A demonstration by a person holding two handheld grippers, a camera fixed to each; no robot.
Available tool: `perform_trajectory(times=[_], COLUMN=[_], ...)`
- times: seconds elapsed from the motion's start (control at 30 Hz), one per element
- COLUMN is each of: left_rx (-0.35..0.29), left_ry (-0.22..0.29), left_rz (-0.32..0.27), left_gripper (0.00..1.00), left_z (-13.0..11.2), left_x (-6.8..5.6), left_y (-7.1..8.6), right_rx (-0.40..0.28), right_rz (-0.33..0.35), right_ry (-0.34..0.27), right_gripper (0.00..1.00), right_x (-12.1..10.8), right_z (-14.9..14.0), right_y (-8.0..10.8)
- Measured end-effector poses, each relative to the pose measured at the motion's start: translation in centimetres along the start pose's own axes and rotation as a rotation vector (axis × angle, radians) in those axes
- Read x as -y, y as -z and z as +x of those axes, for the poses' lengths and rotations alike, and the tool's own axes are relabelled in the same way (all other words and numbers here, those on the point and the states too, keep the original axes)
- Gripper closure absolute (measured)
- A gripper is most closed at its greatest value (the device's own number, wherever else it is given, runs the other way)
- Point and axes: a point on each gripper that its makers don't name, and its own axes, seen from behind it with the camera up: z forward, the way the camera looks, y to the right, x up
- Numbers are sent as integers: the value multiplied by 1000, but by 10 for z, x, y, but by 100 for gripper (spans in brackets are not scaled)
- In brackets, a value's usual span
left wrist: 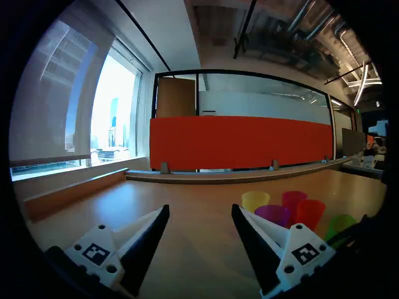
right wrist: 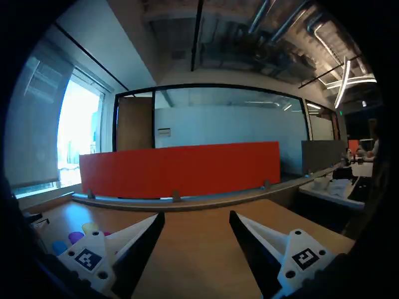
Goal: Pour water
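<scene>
In the left gripper view my left gripper (left wrist: 200,212) is open over the wooden table (left wrist: 199,249), nothing between its fingers. Beyond its right finger stands a cluster of plastic cups: a yellow cup (left wrist: 255,200), a purple cup (left wrist: 272,214), a pink cup (left wrist: 293,199), an orange-red cup (left wrist: 310,213) and a green cup (left wrist: 340,226). In the right gripper view my right gripper (right wrist: 196,215) is also open and empty above the table (right wrist: 199,254). Behind its left finger, small and far, sit a yellow cup (right wrist: 90,227), a purple cup (right wrist: 76,237) and a blue cup (right wrist: 59,246).
An orange divider panel (left wrist: 239,142) runs along the table's far edge, also the orange divider panel (right wrist: 179,169). A window ledge (left wrist: 70,192) borders the left side. Another desk with white items (right wrist: 334,189) stands at the right.
</scene>
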Motion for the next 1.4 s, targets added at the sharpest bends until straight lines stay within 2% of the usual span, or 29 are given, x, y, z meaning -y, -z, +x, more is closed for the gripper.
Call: perform_trajectory(times=[0.47,0.97,1.4], left_rx=[0,0,0], left_ry=[-1,0,-1], left_rz=[0,0,0], left_gripper=[8,8,8], left_z=[0,0,0], left_x=[0,0,0], left_y=[0,0,-1], right_rx=[-59,-92,-70], right_rz=[27,55,73], right_ry=[71,127,80], right_gripper=[0,0,0], right_x=[3,17,23], right_z=[7,-1,-33], right_y=[4,-8,-23])
